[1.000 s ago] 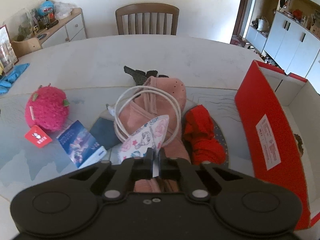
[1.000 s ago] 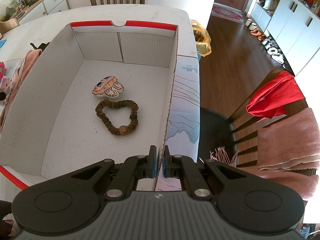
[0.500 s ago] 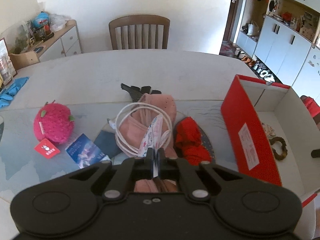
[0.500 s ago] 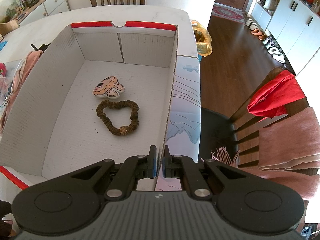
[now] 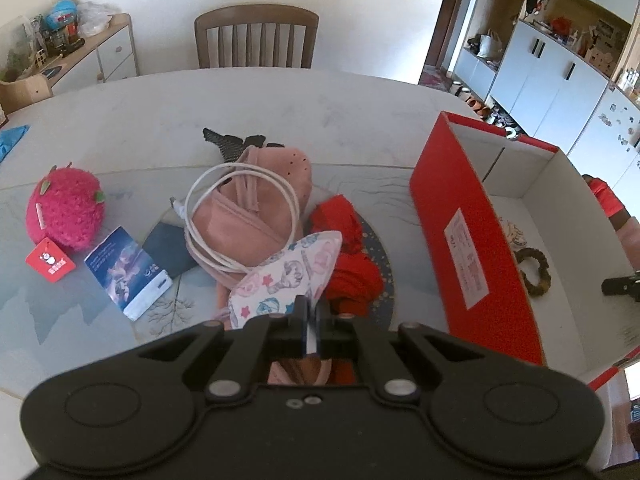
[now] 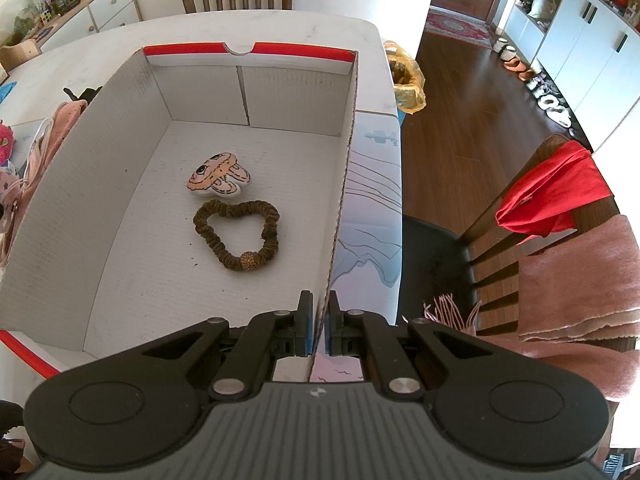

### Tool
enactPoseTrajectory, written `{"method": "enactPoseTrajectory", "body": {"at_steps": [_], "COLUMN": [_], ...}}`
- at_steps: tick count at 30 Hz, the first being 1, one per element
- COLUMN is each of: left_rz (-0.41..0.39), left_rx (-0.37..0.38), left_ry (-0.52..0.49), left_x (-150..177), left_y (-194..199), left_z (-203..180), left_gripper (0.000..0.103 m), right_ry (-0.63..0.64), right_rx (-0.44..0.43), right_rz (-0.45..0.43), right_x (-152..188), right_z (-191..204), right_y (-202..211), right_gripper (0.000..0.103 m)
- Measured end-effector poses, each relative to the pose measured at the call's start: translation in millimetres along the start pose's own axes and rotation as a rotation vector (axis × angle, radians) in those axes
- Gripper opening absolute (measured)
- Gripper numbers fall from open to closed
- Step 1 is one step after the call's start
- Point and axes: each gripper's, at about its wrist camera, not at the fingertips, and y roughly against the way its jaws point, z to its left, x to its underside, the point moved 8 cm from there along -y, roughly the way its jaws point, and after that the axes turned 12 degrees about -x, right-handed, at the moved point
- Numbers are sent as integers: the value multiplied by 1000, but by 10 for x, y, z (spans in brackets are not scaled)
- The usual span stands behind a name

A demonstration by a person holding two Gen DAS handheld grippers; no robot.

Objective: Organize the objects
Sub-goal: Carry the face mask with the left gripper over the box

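Two claws clamped, left claw [image 5: 311,312] lifting patterned mask [image 5: 286,280] higher than before, right claw [image 6: 319,316] unmoved on box wall [image 6: 344,184].

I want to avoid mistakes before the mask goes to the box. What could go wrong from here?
1. The left gripper pinches only the edge of the printed mask, so it may slip out.
2. The white cable lies beside the mask and could snag.
3. The right gripper clamps the box wall; pulling may shift the box.

Corrugated cardboard box [image 6: 256,92], matt; cloth mask [image 5: 288,276]; fuzzy plush strawberry [image 5: 64,210]; glossy cable [image 5: 240,220].
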Motion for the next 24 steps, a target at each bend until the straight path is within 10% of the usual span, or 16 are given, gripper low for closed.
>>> {"method": "enactPoseTrajectory", "body": {"at_steps": [24], "left_rz": [-262], "left_rx": [251], "left_ry": [-340], "left_x": [-816], "left_y": [787], "left_z": [-1679], "left_gripper": [1], "right_ry": [10], "right_rx": [0], "right_rz": [-3], "right_x": [5], "right_z": [5], "right_y": [1], "right_gripper": [5]}}
